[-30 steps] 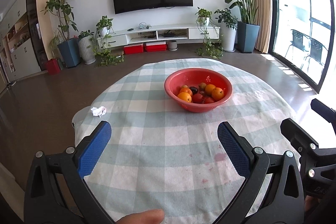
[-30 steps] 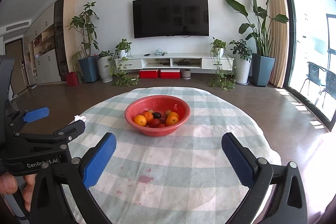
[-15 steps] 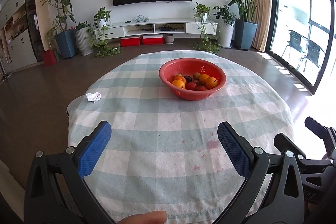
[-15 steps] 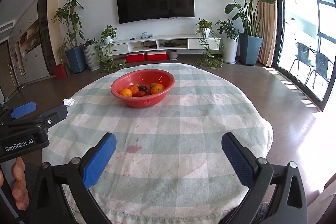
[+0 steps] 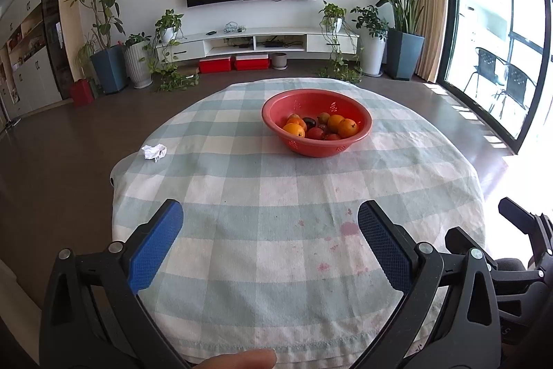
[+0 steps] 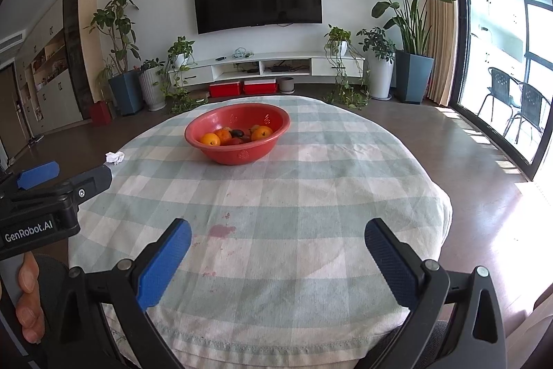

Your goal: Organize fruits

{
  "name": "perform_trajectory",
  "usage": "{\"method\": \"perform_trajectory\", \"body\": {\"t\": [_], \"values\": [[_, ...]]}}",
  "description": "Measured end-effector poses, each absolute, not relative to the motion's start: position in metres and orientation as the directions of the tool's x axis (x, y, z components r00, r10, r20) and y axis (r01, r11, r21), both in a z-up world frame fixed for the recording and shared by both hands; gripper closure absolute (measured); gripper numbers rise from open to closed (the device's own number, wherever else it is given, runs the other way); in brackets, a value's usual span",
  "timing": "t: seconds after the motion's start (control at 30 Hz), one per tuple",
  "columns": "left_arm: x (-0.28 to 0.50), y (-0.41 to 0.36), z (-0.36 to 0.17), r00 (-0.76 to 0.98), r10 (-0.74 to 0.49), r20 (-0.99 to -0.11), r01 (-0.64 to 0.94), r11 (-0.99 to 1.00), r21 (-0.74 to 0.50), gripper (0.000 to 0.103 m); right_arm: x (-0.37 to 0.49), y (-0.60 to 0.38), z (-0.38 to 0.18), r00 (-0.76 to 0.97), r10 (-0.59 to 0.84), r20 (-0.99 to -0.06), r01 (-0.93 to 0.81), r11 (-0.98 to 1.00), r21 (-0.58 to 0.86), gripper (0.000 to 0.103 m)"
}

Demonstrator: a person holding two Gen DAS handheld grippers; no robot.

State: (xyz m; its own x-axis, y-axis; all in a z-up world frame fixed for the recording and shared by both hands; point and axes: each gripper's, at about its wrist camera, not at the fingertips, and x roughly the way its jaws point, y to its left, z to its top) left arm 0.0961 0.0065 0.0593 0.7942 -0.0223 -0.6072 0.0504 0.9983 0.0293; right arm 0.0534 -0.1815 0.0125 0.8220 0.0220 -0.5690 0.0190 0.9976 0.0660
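- Left gripper (image 5: 270, 242): blue-padded jaws spread wide, nothing between them; held over the near edge of the round table with green-and-white checked cloth (image 5: 242, 196).
- Right gripper (image 6: 277, 260): jaws likewise wide apart, empty, above the same near edge.
- Reddish stains (image 6: 222, 230) on the cloth just ahead of both grippers.
- Red perforated plastic bowl (image 5: 316, 122) sits well beyond, holding oranges (image 5: 293, 129) and darker fruits.
- Crumpled white tissue (image 5: 154, 151) lies near the table's left edge.
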Motion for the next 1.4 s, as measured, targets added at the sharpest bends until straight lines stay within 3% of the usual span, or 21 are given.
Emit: {"method": "perform_trajectory", "body": {"t": [1.4], "values": [[0.0905,0.0035,0.0509,0.788,-0.026,-0.615,0.057,0.998,0.032,0.000,0.0494,-0.1821,0.0116,0.816,0.017,-0.578,0.025,0.998,0.065,0.000]]}}
